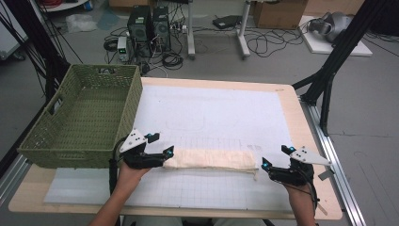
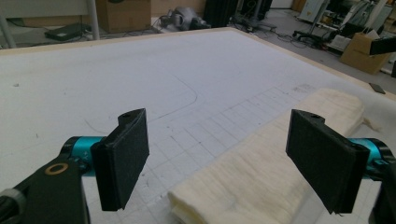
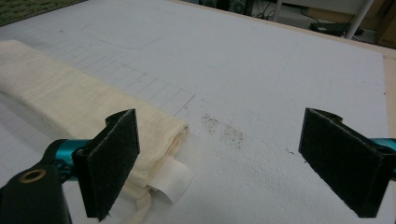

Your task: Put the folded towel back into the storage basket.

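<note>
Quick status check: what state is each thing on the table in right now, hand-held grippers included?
Cream cloth: folded into a long strip, flat on the white mat, label sticking out at its right end.
Green basket: upright, empty, at the table's left edge.
Left hand-held gripper: open, astride the cloth's left end.
Right hand-held gripper: open, beside the cloth's right end.

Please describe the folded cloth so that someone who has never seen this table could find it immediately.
On the wooden table lies a white mat, with a green woven basket at its left edge. Near the mat's front lies the folded cloth, a long cream strip between the left gripper and right gripper. It is the mat's one soft, pale item, with a small white tag.
</note>
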